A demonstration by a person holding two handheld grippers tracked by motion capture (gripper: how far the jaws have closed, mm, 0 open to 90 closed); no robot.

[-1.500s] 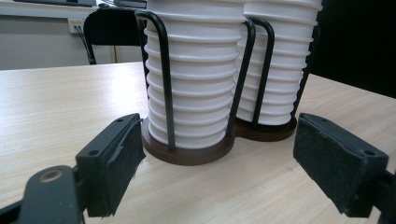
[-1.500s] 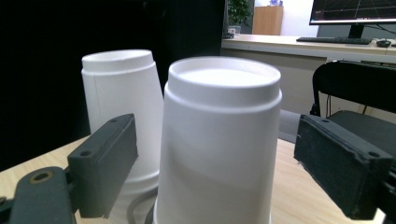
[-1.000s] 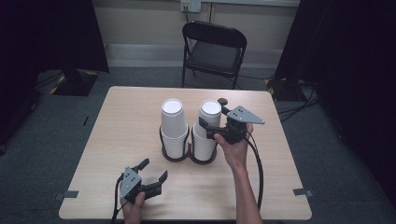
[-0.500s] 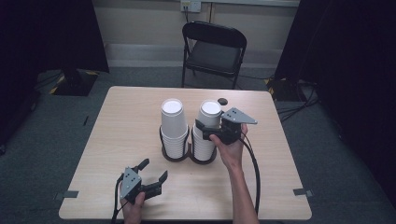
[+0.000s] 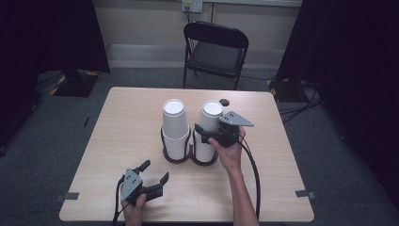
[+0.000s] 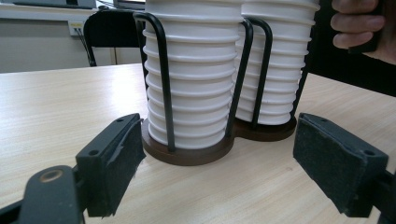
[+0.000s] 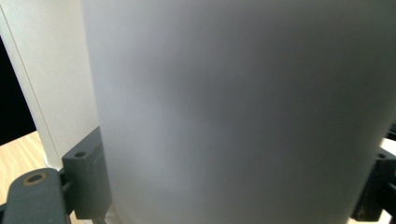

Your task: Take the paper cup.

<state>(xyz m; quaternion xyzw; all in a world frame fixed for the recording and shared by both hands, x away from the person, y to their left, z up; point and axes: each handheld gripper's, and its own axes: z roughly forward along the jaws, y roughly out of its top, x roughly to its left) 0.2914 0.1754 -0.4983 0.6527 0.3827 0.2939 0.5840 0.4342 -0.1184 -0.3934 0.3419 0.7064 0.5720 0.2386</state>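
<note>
— Cups first, from the high view?
— Two stacks in a wire holder (image 5: 190, 157) mid-table; the right gripper (image 5: 205, 133) clasps the right stack (image 5: 208, 127).
— Left gripper view?
— Left gripper (image 6: 219, 163) spread wide, resting near the left stack (image 6: 191, 79).
— Right gripper view?
— A cup wall sits squeezed between both jaws.

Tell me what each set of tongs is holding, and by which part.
Left tongs: nothing, jaws open. Right tongs straddle the right cup stack's side wall; whether they grip it cannot be told.
</note>
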